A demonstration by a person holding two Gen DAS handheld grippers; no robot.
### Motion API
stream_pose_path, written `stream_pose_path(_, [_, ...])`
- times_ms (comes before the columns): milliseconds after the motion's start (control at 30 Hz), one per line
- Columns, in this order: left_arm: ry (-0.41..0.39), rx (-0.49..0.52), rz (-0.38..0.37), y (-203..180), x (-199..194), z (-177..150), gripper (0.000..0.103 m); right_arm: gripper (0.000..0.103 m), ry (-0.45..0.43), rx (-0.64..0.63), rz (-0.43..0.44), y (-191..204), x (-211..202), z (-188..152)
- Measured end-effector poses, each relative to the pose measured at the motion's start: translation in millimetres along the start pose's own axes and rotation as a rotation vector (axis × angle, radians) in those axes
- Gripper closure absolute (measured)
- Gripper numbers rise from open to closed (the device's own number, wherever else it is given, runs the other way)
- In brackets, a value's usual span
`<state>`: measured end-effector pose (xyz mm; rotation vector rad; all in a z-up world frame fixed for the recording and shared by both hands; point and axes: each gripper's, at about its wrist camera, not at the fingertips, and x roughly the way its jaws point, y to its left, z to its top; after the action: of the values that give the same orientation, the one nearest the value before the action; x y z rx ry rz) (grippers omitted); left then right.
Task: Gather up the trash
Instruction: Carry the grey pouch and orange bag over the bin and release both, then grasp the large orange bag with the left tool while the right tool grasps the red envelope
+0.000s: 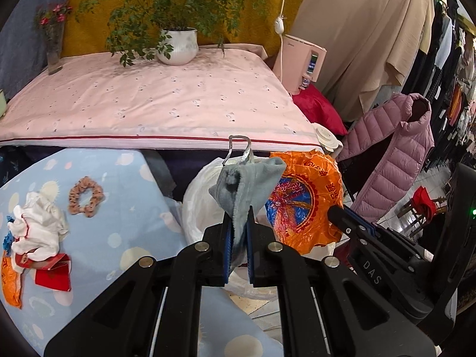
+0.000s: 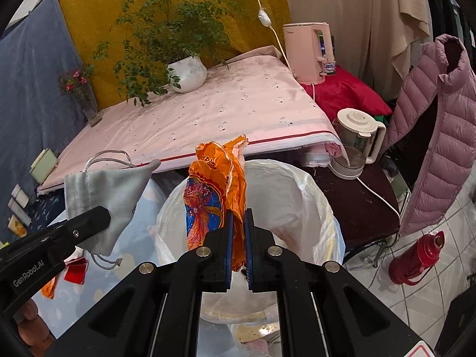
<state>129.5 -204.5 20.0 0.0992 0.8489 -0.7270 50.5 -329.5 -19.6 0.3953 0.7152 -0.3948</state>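
Note:
My left gripper [image 1: 238, 223] is shut on a grey drawstring pouch [image 1: 247, 184], held up beside the white-lined trash bin [image 1: 199, 205]; the pouch also shows in the right wrist view [image 2: 107, 190]. My right gripper [image 2: 238, 223] is shut on a crumpled orange and blue plastic wrapper [image 2: 217, 196], held above the bin's white bag [image 2: 285, 196]; the wrapper also shows in the left wrist view [image 1: 303, 202]. On the light blue sheet [image 1: 119, 238] at the left lie crumpled white tissue [image 1: 38, 229], red paper [image 1: 53, 273], an orange wrapper [image 1: 10, 282] and a pink scrunchie [image 1: 86, 196].
A pink-covered table [image 1: 148, 104] stands behind with a potted plant [image 1: 178, 44] and a flower vase [image 1: 53, 47]. A glass kettle [image 2: 357, 142] sits on a dark stool, a pink jacket [image 2: 440, 136] hangs at the right, and a red thermos [image 2: 416, 258] stands on the tiled floor.

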Motion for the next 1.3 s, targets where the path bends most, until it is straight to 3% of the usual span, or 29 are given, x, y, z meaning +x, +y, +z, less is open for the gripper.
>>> stream_pose_path(167, [0.02, 0.009, -0.009, -8, 14, 2, 0.093, 0.095, 0.015, 0.014, -0.012, -10, 9, -2])
stream_pose_path(267, [0.014, -0.012, 0.004, -6, 18, 2, 0.072, 0.086, 0.01, 0.017, -0.033, -11, 12, -3])
stream_pose_path(400, [0.0, -0.015, 0.034, -3, 17, 2, 0.059, 0.064, -0.002, 0.019, -0.054, -13, 13, -4])
stream_pose_path(433, [-0.002, -0.019, 0.041, -1, 17, 2, 0.057, 0.062, -0.003, 0.022, -0.055, -13, 13, -4])
stream_pose_path(767, [-0.014, -0.077, 0.091, 24, 7, -4, 0.055, 0.048, -0.005, 0.002, -0.04, 1, 7, -7])
stream_pose_path(1300, [-0.038, -0.199, 0.193, 86, -34, -34, 0.046, 0.046, 0.015, -0.085, 0.067, 65, -10, -21])
